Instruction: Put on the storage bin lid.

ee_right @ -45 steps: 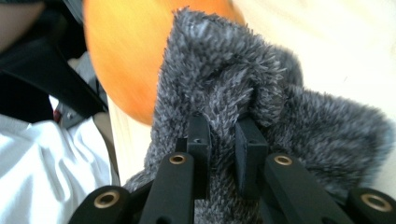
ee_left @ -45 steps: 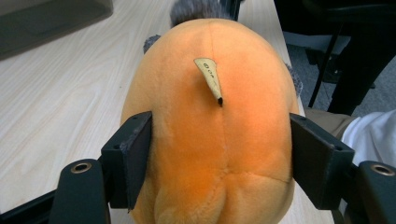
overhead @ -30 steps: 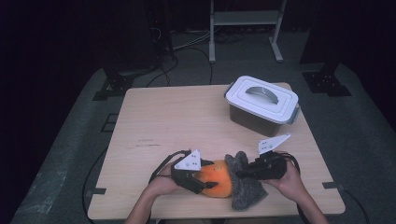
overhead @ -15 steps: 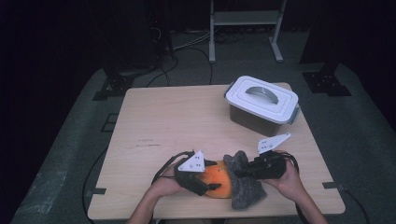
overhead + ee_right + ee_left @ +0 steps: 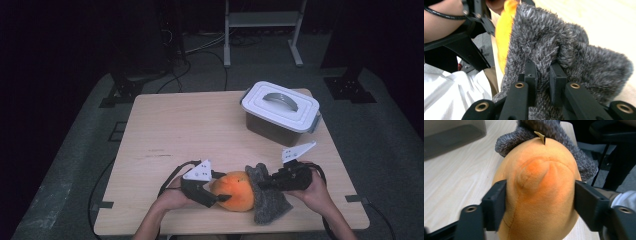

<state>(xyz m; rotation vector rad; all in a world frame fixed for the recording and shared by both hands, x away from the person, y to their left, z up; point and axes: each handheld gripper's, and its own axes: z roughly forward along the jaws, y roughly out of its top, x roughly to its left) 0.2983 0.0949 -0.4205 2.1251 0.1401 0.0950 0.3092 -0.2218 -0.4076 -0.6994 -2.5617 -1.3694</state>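
Low center of the high view: the left claw [image 5: 216,192] has just been closing and squeezes an orange plush toy [image 5: 236,190] on the tabletop [image 5: 190,130]. Right claw [image 5: 263,184] is pinched tight on the grey fuzzy sock [image 5: 267,202] touching the plush's right side.

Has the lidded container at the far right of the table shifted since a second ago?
No. The lidded container sits at the same spot against the table far right corner in the high view.
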